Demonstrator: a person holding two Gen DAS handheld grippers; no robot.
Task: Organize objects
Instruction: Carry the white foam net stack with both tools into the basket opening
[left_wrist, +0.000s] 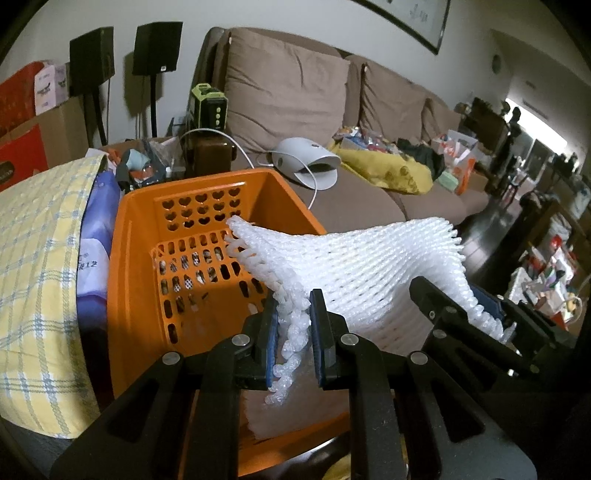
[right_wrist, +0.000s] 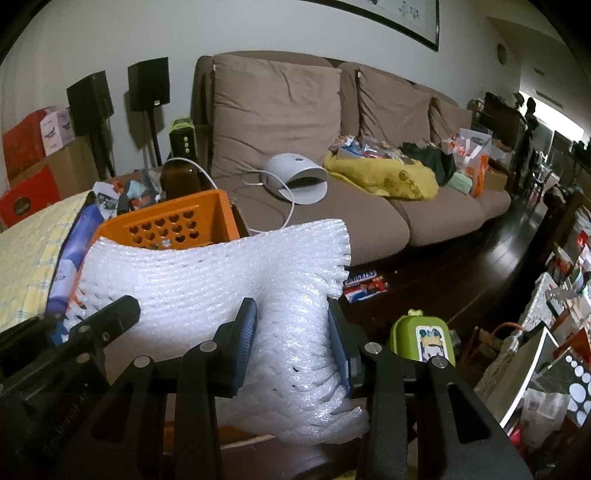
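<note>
Both grippers clamp white foam net at lower centre | left gripper nearly closed, right gripper wider | orange basket looks empty; net not yet in.

Left tool and right tool (both angled downward) are clamped.

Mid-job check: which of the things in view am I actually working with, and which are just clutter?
In the job:
- white foam netting, pinched by the left gripper and the right gripper
- orange basket, empty, just behind it

Lying about:
- white dome-shaped device and its cable on the brown sofa
- yellow cloth
- green container
- checked pillow
</note>
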